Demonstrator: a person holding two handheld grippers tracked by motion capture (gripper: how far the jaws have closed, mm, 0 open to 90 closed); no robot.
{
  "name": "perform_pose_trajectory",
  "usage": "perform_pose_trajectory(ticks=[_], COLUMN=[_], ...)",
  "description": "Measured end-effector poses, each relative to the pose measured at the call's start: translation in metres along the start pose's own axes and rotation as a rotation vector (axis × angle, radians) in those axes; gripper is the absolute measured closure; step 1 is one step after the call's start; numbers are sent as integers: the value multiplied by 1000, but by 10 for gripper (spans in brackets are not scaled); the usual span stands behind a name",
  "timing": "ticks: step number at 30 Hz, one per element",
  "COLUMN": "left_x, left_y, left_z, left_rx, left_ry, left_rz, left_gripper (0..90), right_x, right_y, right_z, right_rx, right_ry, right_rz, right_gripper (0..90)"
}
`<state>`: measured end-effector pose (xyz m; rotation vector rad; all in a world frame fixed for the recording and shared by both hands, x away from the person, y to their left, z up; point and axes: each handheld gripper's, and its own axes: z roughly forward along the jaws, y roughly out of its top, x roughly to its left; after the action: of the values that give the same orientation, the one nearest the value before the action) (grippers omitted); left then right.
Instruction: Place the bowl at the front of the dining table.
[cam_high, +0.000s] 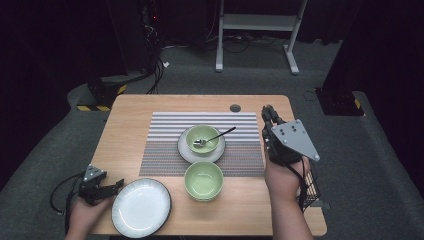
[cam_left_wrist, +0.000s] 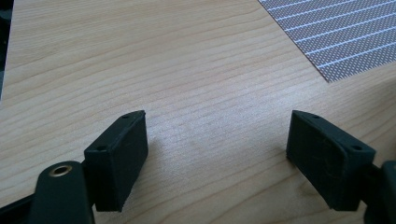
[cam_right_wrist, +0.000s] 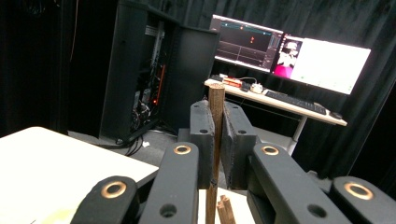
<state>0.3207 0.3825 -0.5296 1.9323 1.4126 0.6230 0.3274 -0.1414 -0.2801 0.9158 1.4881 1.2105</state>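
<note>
Landmark = striped grey woven placemat (cam_high: 205, 142) mid-table; everything placed rel. to it.

Left tool (cam_high: 107, 189) sits low on the light wooden table (cam_high: 130, 115), off the mat's near-left corner, just beside the round white plate w/ ridged dark rim (cam_high: 141, 207). Jaws wide apart, nothing btwn them; in the left gripper view they hover over bare wood w/ the mat's corner (cam_left_wrist: 336, 32) at top right.

On the mat: pale green bowl on a white saucer (cam_high: 202, 140), metal spoon w/ dark handle (cam_high: 215, 137) resting in it. Second pale green bowl, empty (cam_high: 203, 180), stands on the wood just off the mat's near edge.

Right tool (cam_high: 267, 114) is raised beside the mat's right edge, jaws closed on a thin brown wooden stick (cam_right_wrist: 215, 140), prob. a chopstick, held upright; more stick ends (cam_right_wrist: 225, 211) show below it.

Step in hand, as I read it: table setting, stick picked up, not yet placed. Next move calls for swinging the right tool over toward the mat, tilting the stick flat, lowering beside a bowl w/o knocking the spoon, then easing the jaws apart.
</note>
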Motion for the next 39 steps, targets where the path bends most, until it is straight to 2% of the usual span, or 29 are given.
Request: perform_pose_trajectory(ticks=[13,20,25,29,32,35,39], left_x=[1,0,0,-4,-5,-7,-15], left_y=[0,2,6,11,18,29,45], left_z=[0,1,2,1,-2,-11,-22], left_rx=[0,6,29,32,19,-21,-66], left_ry=[-6,3,5,65,44,22,-38], left_rz=[3,1,7,46,45,54,66], left_gripper=[208,200,194,212,232,235,222], right_x=[8,14,17,17,16,17,18], right_y=[-18,-24,-25,-25,-24,-24,-22], right_z=[-1,-2,-6,-7,-8,-9,-11], right_rx=[-8,-19,-26,-34,-38,-45,-53], right_ry=[56,83,100,108,121,129,138], right_rz=[58,68,68,74,86,96,99], right_gripper=[841,840,840,840,840,841,841])
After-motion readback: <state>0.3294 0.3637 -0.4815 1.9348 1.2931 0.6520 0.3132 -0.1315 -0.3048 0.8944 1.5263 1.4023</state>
